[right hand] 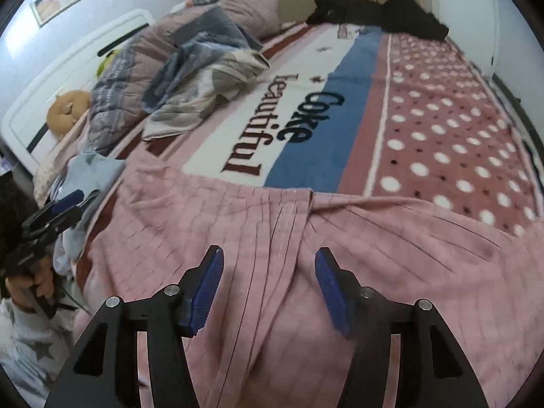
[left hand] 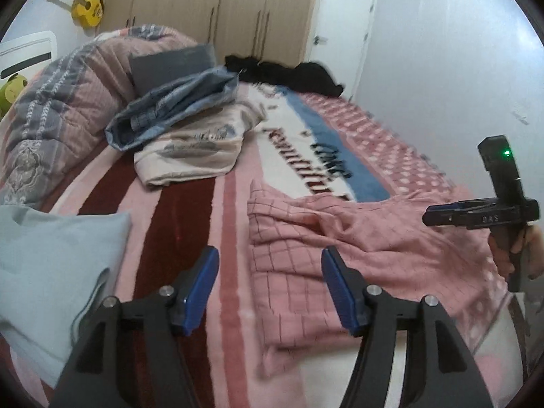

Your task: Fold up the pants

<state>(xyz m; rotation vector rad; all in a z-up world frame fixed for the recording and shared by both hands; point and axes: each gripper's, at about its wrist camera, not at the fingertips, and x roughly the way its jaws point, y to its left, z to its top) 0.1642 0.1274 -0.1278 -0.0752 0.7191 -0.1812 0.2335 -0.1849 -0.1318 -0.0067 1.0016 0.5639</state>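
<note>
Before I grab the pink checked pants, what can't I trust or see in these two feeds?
- Near edge of the pink checked fabric pants: right wrist view, cut off by the bottom edge and the open right claw.
- Their fold lines: left wrist view, motion-blurred.
- Left claw, open: whether it touches the bed cannot be told.
- Black clothing heap: too far to identify.

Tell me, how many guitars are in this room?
1. A small yellow guitar hangs on the white wall behind the head of the bed, next to the tall beige wardrobe. It also shows in the right wrist view. Others may be hidden outside the pictures.
</note>
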